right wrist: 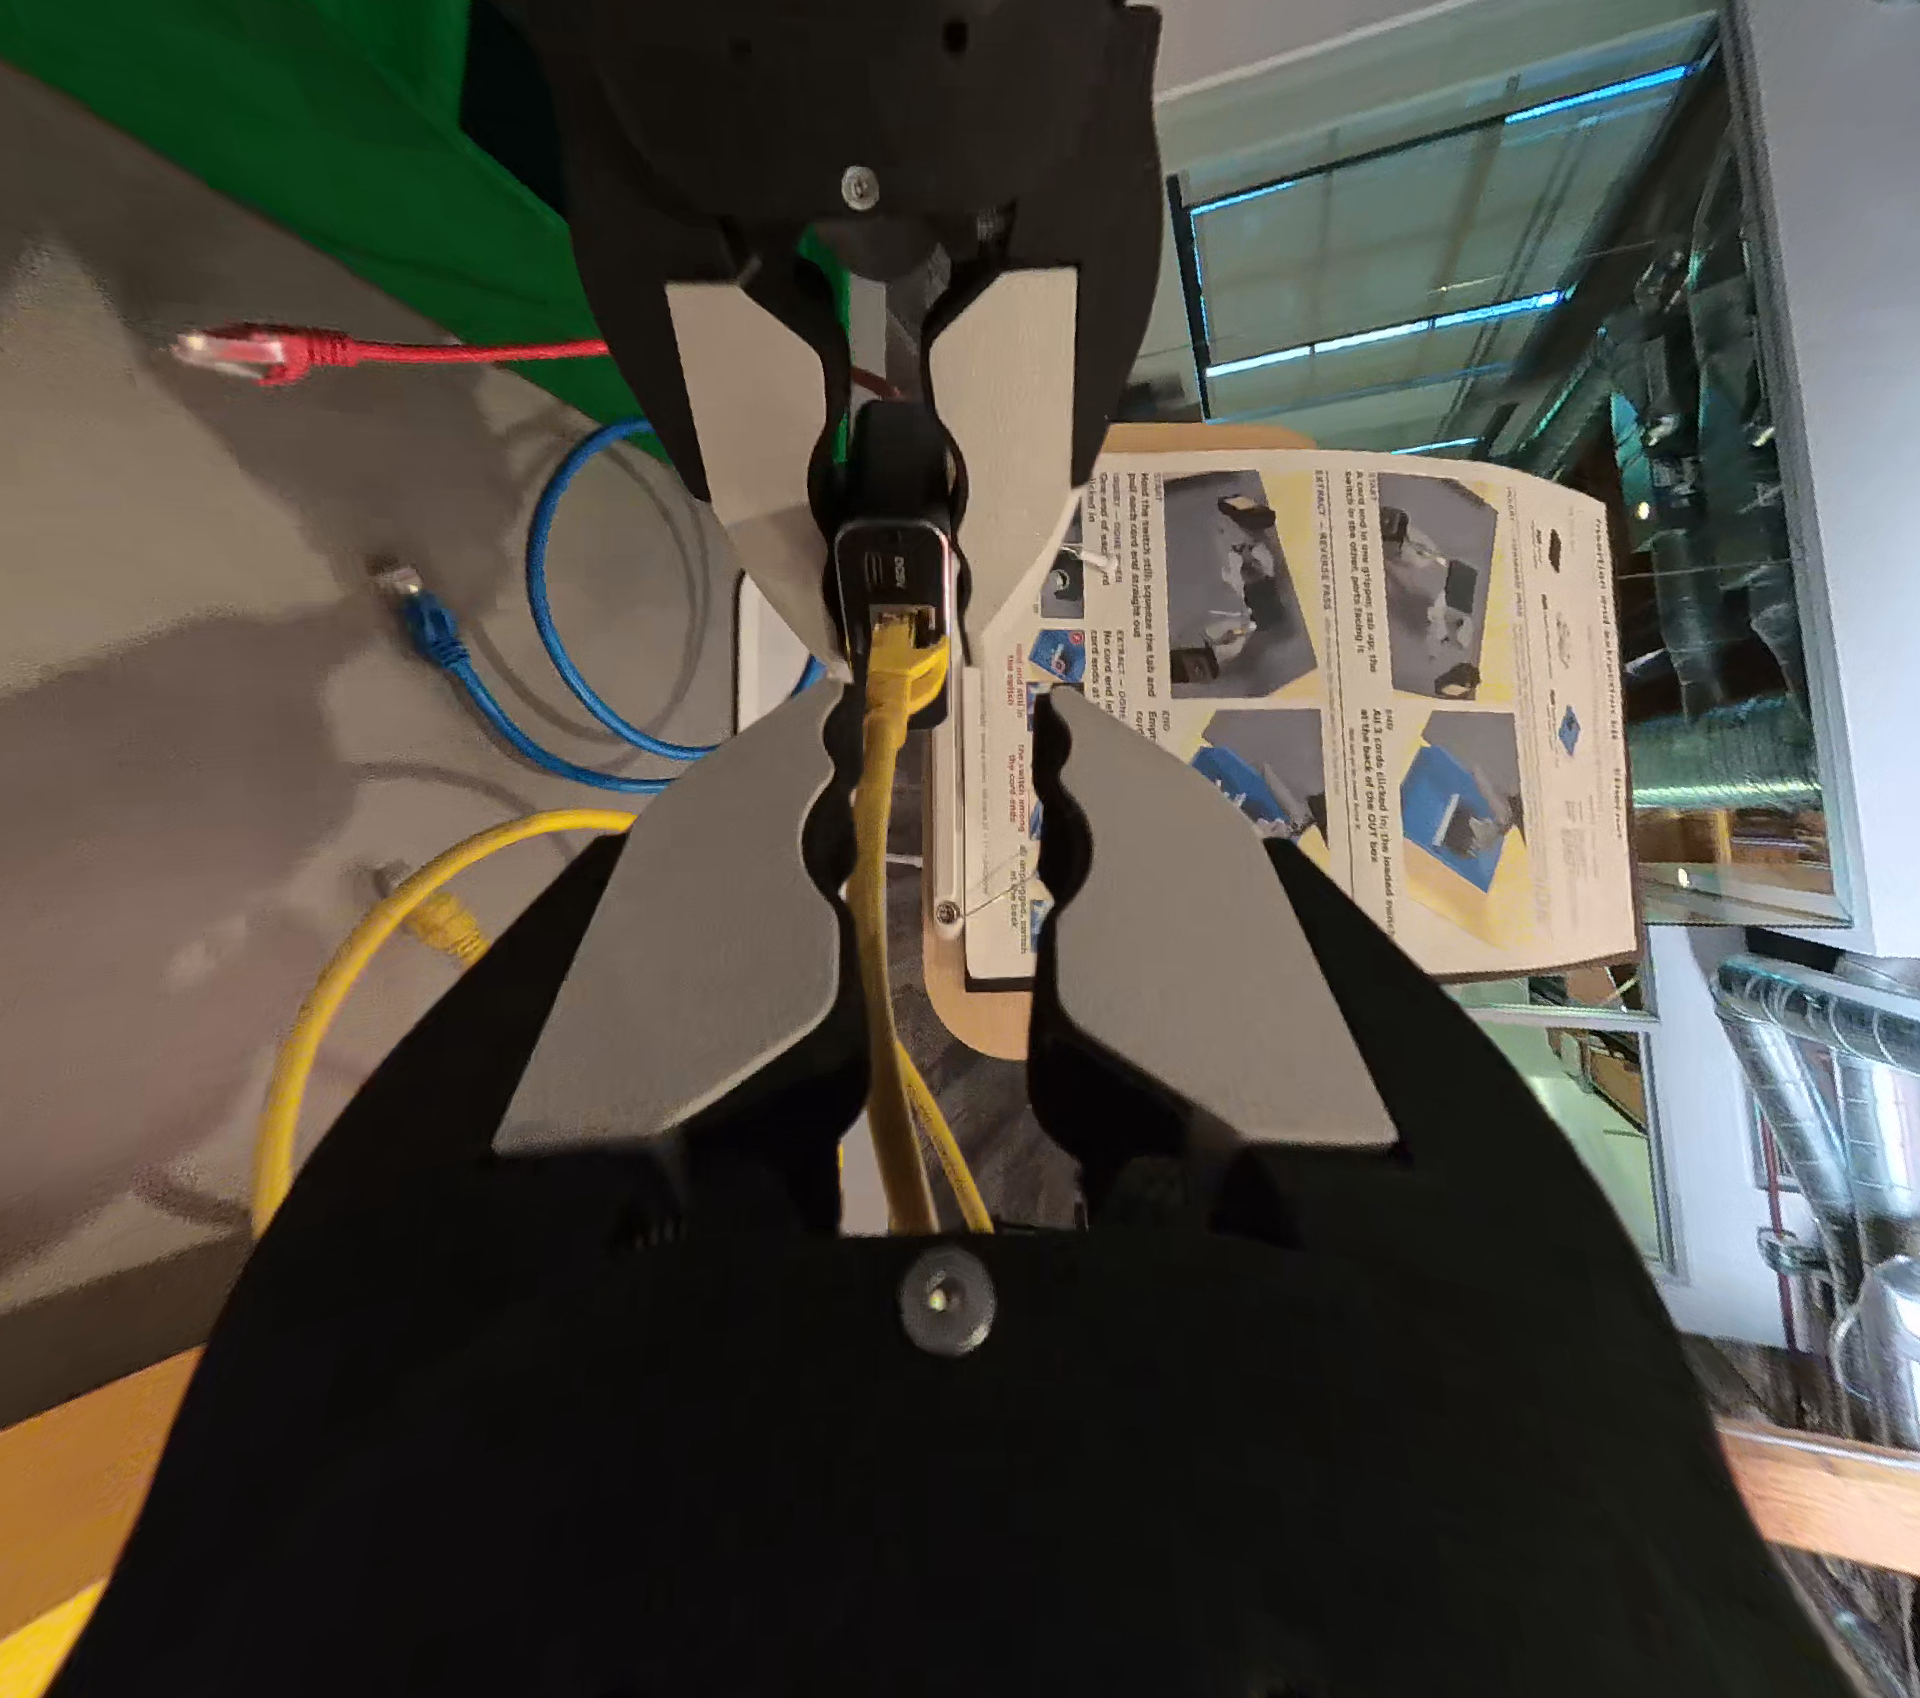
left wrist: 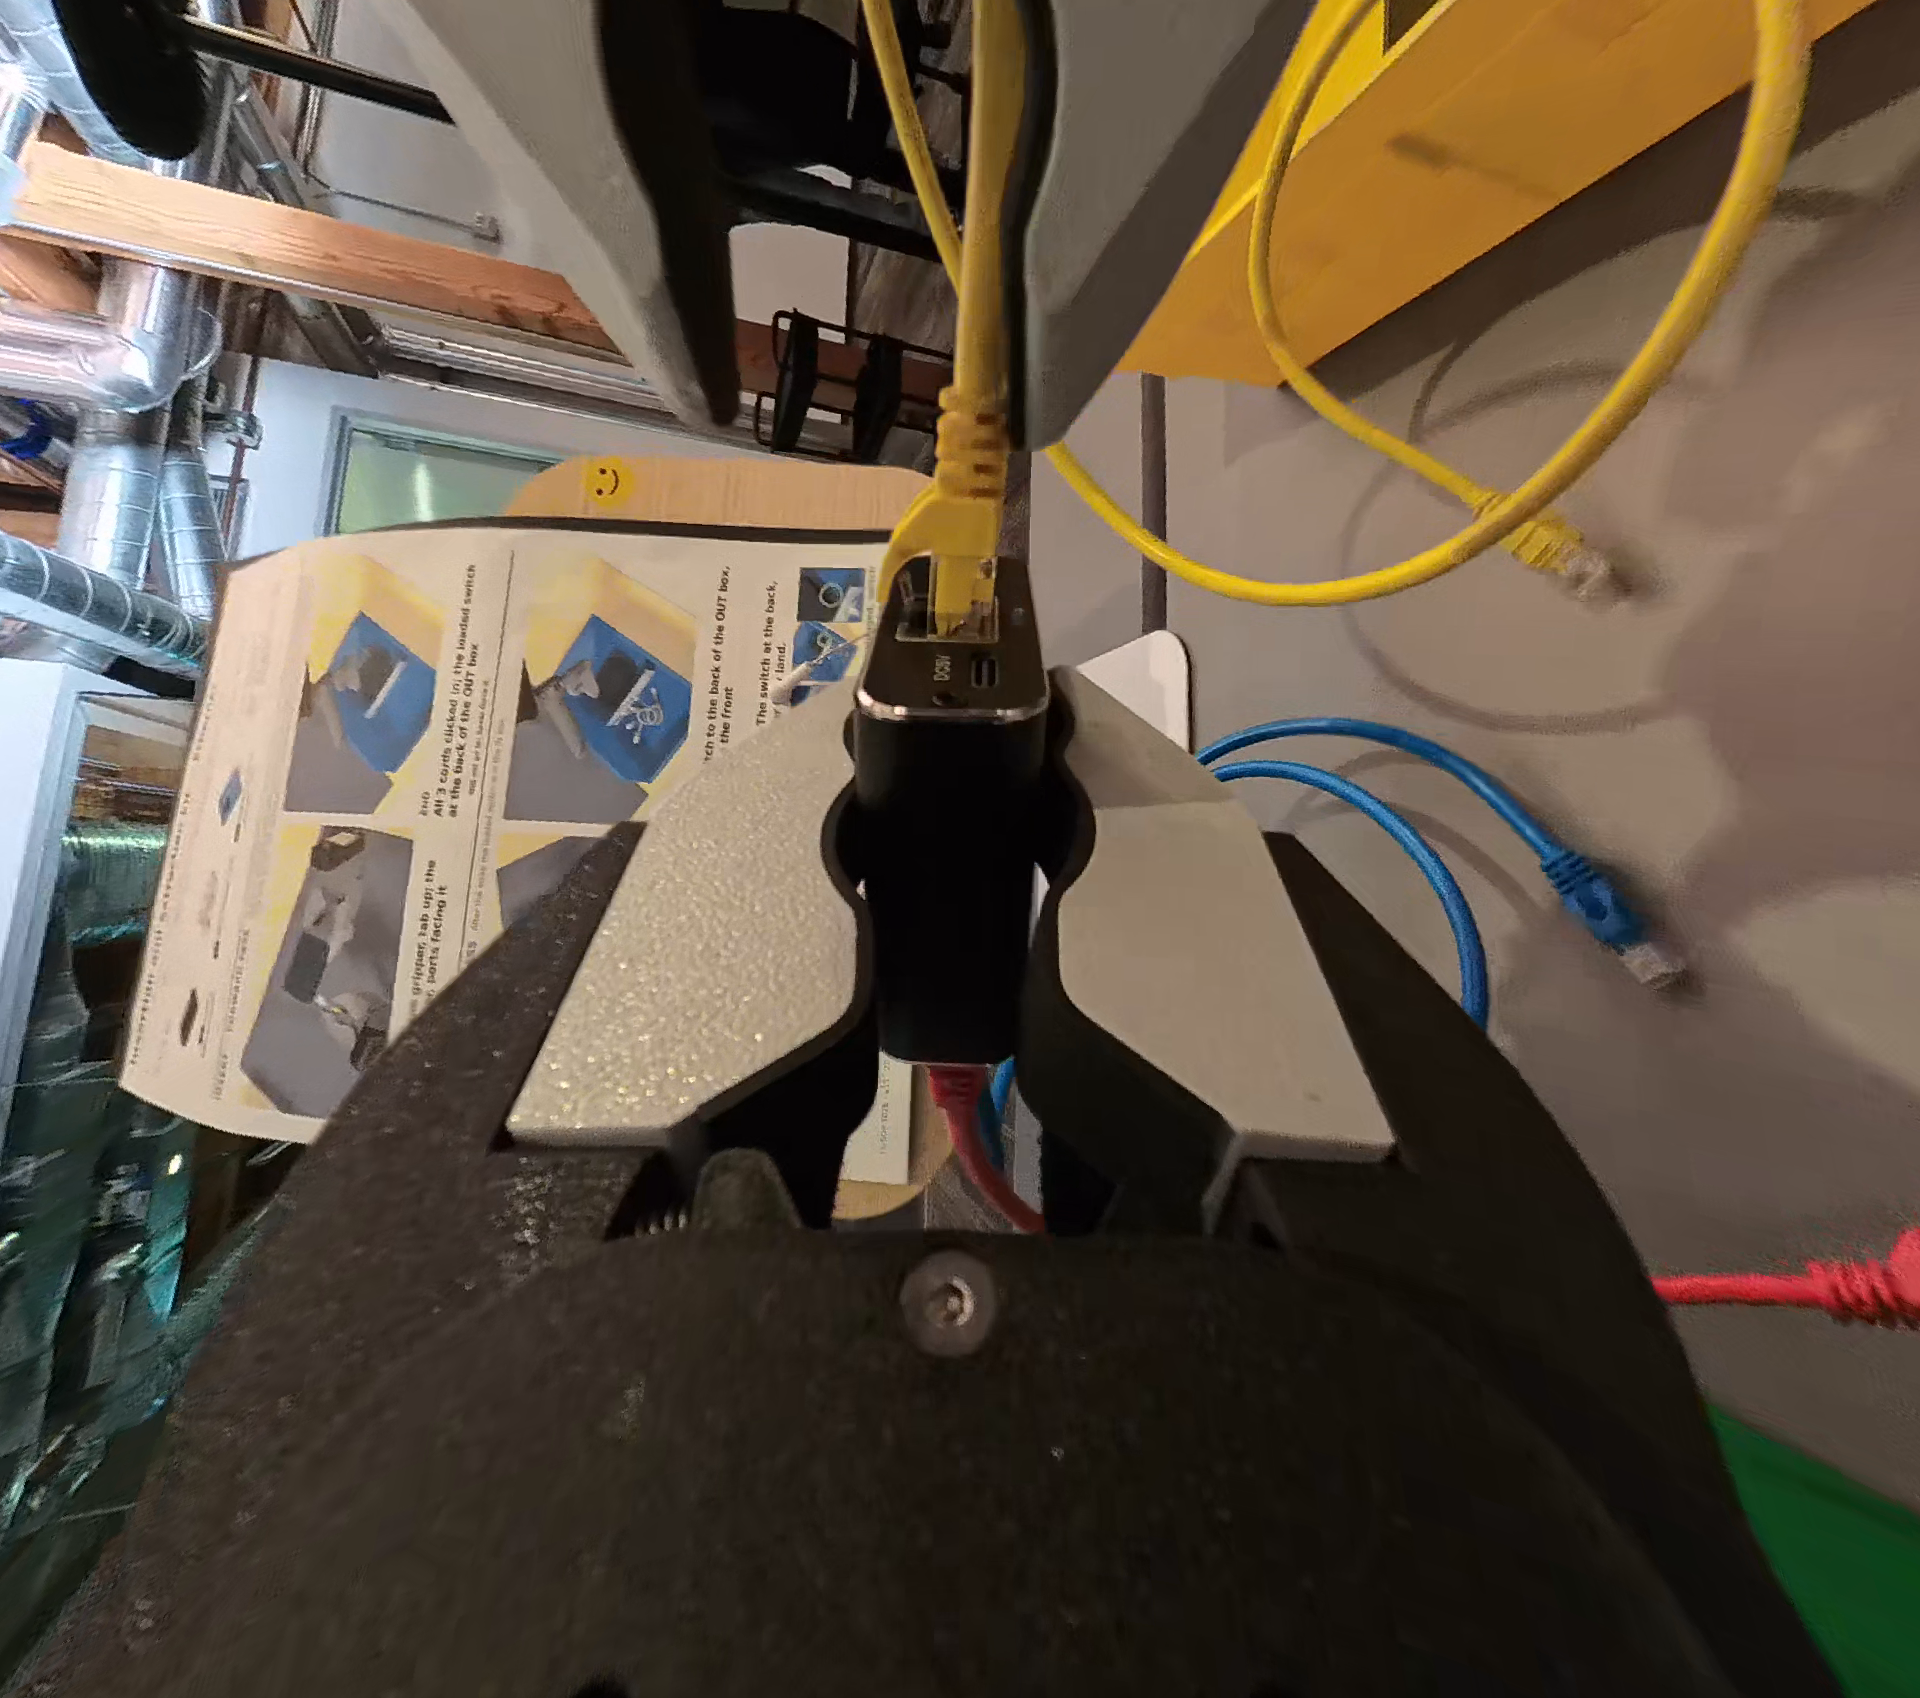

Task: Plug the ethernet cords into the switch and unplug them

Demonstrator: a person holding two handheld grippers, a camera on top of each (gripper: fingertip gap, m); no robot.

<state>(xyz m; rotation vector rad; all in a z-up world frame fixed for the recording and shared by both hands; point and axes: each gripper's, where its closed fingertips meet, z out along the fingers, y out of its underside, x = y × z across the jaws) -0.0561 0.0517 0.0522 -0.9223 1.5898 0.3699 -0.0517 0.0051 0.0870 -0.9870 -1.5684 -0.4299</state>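
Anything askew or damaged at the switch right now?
Nothing stands out. The yellow plug sits straight in the switch, held by the left gripper. The right gripper stands open around the yellow cord.

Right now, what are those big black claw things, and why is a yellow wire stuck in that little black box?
They are two grabbers that a person holds, one in each hand. Each picture comes from a camera on one grabber, looking along its fingers. The left gripper squeezes the little black box, a network switch. The right gripper is open around the yellow cord, not pinching it. That cord's plug sits in a socket on the switch. On the grey table lie a blue cord, a red cord's loose end and the yellow cord's other end. A picture instruction sheet stands behind.
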